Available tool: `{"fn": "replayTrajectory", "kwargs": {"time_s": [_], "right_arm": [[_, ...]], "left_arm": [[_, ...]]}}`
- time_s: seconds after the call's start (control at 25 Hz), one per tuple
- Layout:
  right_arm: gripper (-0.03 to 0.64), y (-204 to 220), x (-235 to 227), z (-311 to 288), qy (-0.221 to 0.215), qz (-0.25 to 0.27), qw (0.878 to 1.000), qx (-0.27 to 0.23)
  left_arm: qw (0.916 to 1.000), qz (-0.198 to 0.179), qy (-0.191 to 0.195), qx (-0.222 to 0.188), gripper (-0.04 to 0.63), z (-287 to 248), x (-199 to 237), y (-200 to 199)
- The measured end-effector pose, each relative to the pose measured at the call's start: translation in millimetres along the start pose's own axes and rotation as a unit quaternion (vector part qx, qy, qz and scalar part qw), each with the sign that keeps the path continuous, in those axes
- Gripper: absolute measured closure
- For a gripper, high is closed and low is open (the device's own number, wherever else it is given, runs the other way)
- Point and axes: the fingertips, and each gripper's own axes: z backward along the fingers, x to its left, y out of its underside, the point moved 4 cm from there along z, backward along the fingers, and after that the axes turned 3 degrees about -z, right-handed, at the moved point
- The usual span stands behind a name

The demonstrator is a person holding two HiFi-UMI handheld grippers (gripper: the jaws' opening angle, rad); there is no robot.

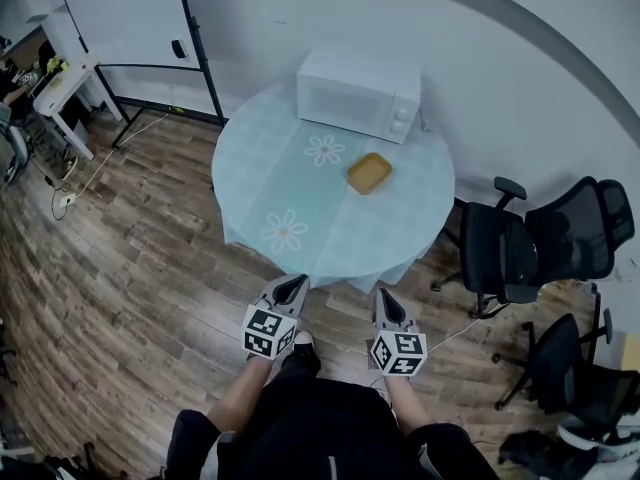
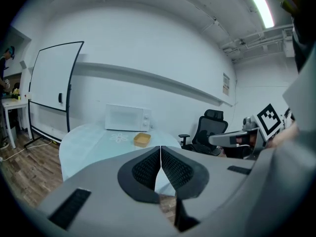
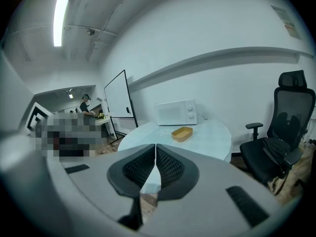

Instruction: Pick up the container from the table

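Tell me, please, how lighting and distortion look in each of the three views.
Head view: even, soft light, the wall bowed by the wide lens, the container sharp. Left gripper view: round dark vignette, a lamp glaring at upper right. Right gripper view: same vignette, a lamp bright at upper left.

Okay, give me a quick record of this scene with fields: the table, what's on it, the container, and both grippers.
table: round table with a pale floral cloth
on table: white microwave at the far edge; yellow container in front of it, apart from it
container: open-topped, looks empty, untouched
left gripper: jaws together, nothing held, at the table's near side
right gripper: jaws together, nothing held, at the table's near side
nearby: black office chairs to the right
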Motion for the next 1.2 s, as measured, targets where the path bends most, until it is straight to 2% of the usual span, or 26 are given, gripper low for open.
{"fn": "replayTrajectory", "kwargs": {"time_s": [0.24,0.48,0.92,1.2], "right_arm": [[0.592,-8.0,10.2,-40.9,0.016,-0.002,1.000,0.004],[0.592,-16.1,16.0,-60.2,0.033,-0.002,0.999,0.006],[0.592,-25.9,2.9,-85.6,0.046,-0.012,0.999,0.003],[0.592,-37.1,-12.4,-131.9,0.026,-0.016,1.000,0.002]], "left_arm": [[0.9999,0.000,0.014,0.004,0.579,-20.8,43.4,-5.3],[0.9993,0.007,0.037,0.002,0.578,-38.4,67.7,-13.3],[0.9980,-0.005,0.064,0.002,0.578,-73.8,76.3,-28.5],[0.9985,-0.011,0.053,0.010,0.578,-98.5,87.1,-34.4]]}}
